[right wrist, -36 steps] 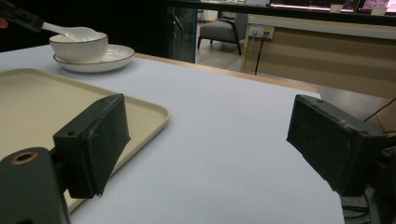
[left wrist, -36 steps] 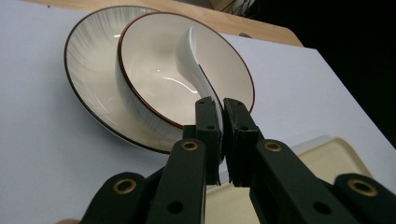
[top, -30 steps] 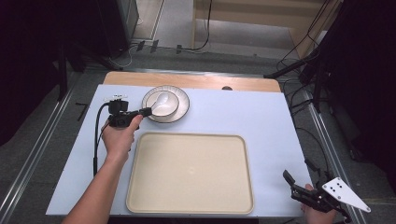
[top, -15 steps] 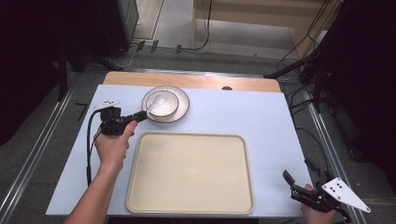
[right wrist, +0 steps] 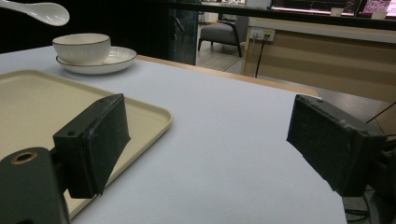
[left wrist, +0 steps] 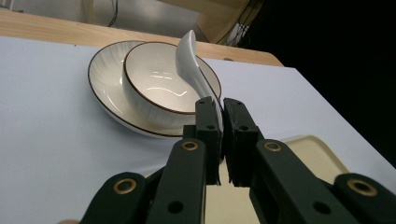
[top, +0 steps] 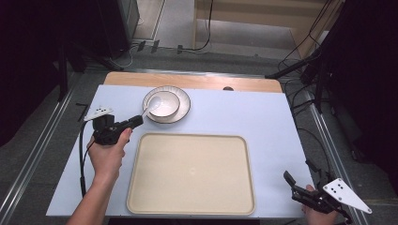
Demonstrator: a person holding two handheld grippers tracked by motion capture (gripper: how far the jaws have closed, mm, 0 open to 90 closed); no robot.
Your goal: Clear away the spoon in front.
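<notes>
A white ceramic spoon (left wrist: pixel 192 63) is held by its handle in my left gripper (left wrist: pixel 222 108), which is shut on it. The spoon (top: pixel 153 104) hangs above a white bowl (top: pixel 165 103) that sits on a ribbed plate (top: pixel 184 106) at the back of the table. The left gripper (top: pixel 137 120) is at the plate's front left, held by a hand. My right gripper (top: pixel 296 179) is open at the table's front right corner with nothing between its fingers. In the right gripper view the spoon (right wrist: pixel 37 11) floats over the bowl (right wrist: pixel 82 47).
A large beige tray (top: pixel 191 173) lies in the middle of the table, its near corner (right wrist: pixel 154 119) just left of the right gripper. A wooden strip (top: pixel 197 80) edges the back of the table. Cables trail on the floor beyond.
The left gripper has drawn back to the left and toward the person with the spoon, lifting it out of the bowl. The right gripper has stayed put.
</notes>
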